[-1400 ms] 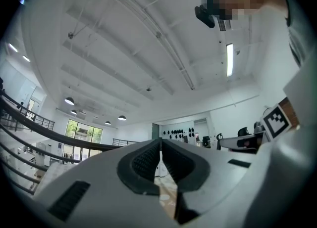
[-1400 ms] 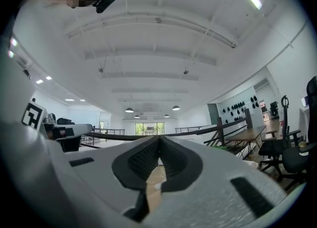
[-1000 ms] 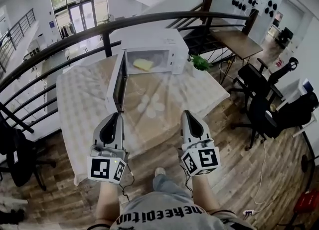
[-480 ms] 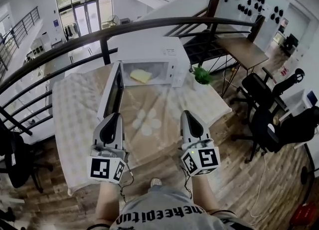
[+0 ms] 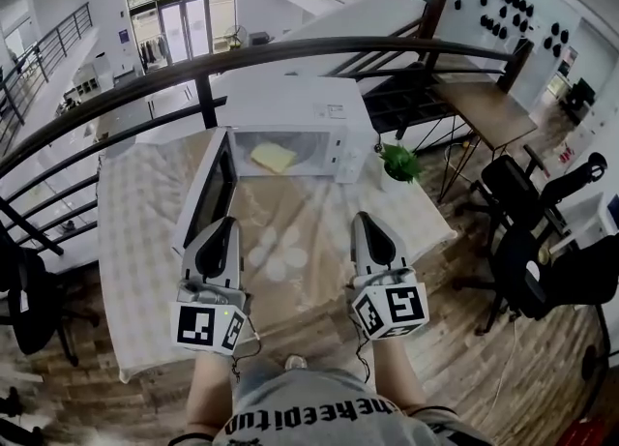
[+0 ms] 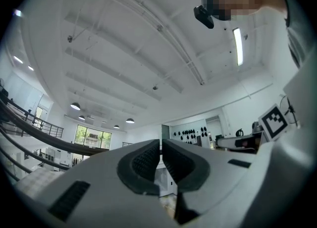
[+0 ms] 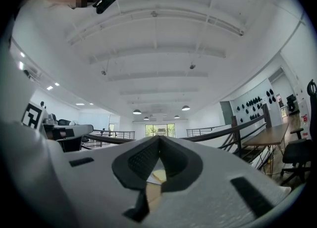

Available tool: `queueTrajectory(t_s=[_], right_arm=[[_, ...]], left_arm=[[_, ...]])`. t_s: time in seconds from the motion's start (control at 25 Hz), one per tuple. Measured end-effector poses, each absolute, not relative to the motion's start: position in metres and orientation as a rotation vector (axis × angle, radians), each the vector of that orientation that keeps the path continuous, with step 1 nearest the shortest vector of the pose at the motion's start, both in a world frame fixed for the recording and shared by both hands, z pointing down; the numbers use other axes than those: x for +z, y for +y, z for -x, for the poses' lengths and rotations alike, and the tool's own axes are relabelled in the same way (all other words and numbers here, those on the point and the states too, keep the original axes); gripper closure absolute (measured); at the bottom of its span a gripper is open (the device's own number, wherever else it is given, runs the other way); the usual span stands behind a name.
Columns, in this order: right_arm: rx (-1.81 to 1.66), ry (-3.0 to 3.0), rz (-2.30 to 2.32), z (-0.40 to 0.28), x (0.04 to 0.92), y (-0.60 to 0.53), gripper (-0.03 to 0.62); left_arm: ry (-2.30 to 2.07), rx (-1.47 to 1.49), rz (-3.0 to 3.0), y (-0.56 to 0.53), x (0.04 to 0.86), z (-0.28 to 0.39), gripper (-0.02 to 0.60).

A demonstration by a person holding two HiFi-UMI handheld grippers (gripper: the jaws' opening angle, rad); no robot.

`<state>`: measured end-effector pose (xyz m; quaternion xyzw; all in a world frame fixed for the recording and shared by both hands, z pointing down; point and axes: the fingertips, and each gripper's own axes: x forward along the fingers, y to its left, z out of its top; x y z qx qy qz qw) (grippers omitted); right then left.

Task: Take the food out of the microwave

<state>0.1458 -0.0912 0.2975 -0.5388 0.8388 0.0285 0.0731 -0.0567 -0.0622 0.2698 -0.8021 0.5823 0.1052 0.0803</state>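
Holds the left gripper (image 5: 224,224) clenched on nothing, above the near part of the table (image 5: 145,222). Holds the right gripper (image 5: 365,220) beside it, likewise clenched and empty. Points both toward the microwave (image 5: 290,105) at the table's far side. Shows the yellow food (image 5: 274,156) lying inside the microwave, door (image 5: 208,193) swung open to the left, well apart from both grippers. Shows a potted plant (image 5: 398,162) just right of the microwave.
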Motion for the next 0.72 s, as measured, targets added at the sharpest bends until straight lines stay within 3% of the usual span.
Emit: queueTrajectory(t_s=[0.72], right_arm=[[0.04,2.504,1.642,-0.158,0.311,-0.166,0.589]], left_arm=[[1.709,0.275,2.425,-0.143,0.276,0.043,0.566]])
